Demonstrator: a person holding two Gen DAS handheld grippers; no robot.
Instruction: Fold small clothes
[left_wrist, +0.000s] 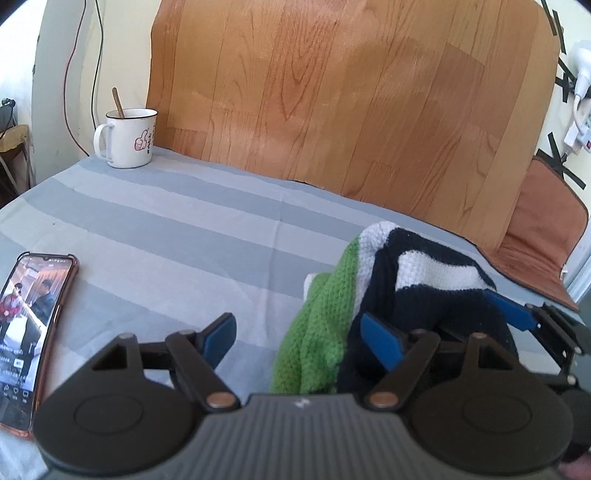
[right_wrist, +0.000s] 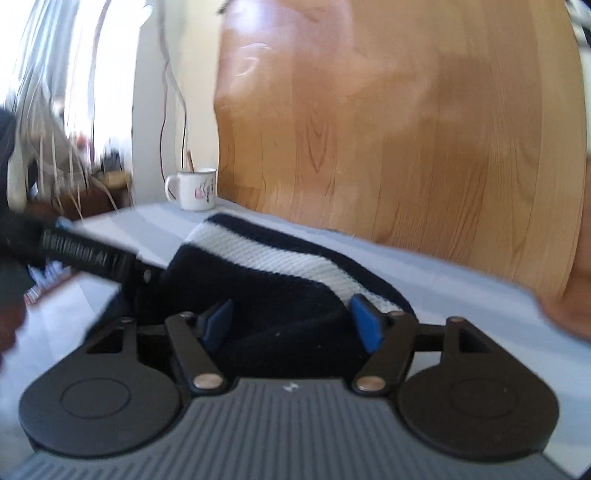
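Observation:
A small knitted garment (left_wrist: 413, 280) in navy, white and green lies bunched on the grey striped tablecloth (left_wrist: 166, 221). My left gripper (left_wrist: 301, 341) is open, its right finger against the garment's near edge, with green knit hanging between the fingers. In the left wrist view a blue pad (left_wrist: 511, 310) of the right gripper shows on the garment's right side. In the blurred right wrist view my right gripper (right_wrist: 291, 323) stands open around the navy part of the garment (right_wrist: 280, 266), pads not pressing. The left gripper's black body (right_wrist: 110, 262) reaches the garment from the left.
A white enamel mug (left_wrist: 129, 140) with a spoon stands at the table's far left corner. A phone (left_wrist: 33, 332) with a lit screen lies at the near left. A wood-grain panel (left_wrist: 351, 110) backs the table, and a brown mat (left_wrist: 535, 258) lies far right.

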